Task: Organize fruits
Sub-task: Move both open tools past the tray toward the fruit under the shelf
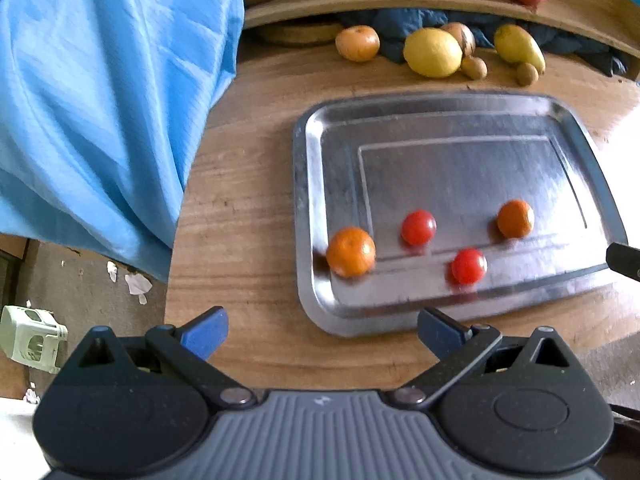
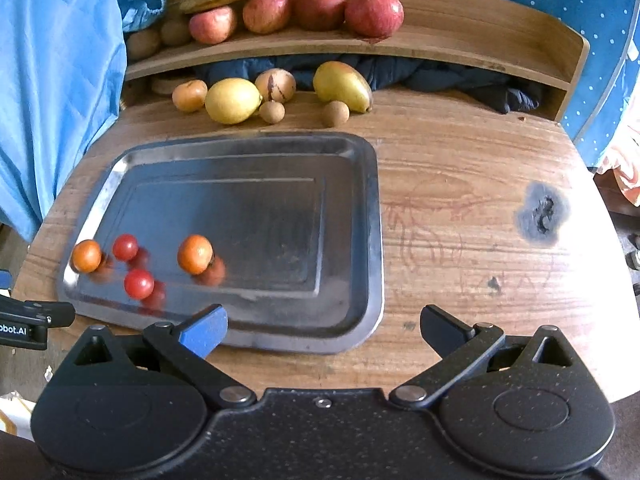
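Right wrist view, tray (image 2: 372,240) right edge, bare table (image 2: 460,208) beyond

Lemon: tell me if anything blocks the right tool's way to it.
Nothing stands on a direct path. The lemon lies beyond the tray, whose far half is bare. A small brown fruit touches its right side, which may crowd the right tool.

Daylight, fairly bright; blown-out glare at right edge in left wrist view. Metal tray (image 2: 372,216) reflects fruit w/ smeary blur. Fisheye bends the edges.
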`<state>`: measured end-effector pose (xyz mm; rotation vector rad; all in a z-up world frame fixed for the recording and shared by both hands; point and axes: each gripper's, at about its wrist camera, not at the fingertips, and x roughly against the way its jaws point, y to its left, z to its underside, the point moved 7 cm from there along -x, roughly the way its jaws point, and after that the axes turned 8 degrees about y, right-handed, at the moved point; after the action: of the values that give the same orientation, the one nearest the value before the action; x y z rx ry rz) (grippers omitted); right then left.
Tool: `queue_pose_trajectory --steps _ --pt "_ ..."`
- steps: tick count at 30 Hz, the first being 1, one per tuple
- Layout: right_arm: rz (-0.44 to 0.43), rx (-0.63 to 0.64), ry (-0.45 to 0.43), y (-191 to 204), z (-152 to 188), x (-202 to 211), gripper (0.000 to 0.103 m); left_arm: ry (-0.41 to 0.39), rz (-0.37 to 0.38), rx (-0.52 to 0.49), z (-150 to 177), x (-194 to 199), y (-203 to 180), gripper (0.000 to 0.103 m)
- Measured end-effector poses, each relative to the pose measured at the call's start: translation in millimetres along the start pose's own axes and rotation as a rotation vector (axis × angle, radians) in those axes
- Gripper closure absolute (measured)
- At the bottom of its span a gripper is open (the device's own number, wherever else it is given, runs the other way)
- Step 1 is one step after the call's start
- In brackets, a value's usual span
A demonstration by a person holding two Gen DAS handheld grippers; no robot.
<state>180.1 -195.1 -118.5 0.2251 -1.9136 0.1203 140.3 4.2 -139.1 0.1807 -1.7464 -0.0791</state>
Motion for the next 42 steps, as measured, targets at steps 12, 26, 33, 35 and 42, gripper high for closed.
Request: queue_pose_trajectory --steps 12,26,33,35,42 --pt "-0.022 0.007 -0.034 9 -35 -5 0.001 -0.038 -0.009 0.03 -41 -1 12 0.001" --pt "-0.067 -0.014 -0.083 21 -78 -19 0.001 -0.045 -0.005 0.005 -93 -16 17 0.001" --pt "-0.099 -0.014 -0.116 29 -96 -23 0.001 -0.052 0.002 -0.001 -123 -24 20 0.001" --pt "-0.107 -0.006 -0.12 32 -101 -26 0.001 -0.057 0.004 -0.006 -132 -26 20 0.001" --pt "-0.098 0.033 -0.139 47 -121 -35 0.001 -0.102 0.005 -0.033 -176 -28 25 0.001"
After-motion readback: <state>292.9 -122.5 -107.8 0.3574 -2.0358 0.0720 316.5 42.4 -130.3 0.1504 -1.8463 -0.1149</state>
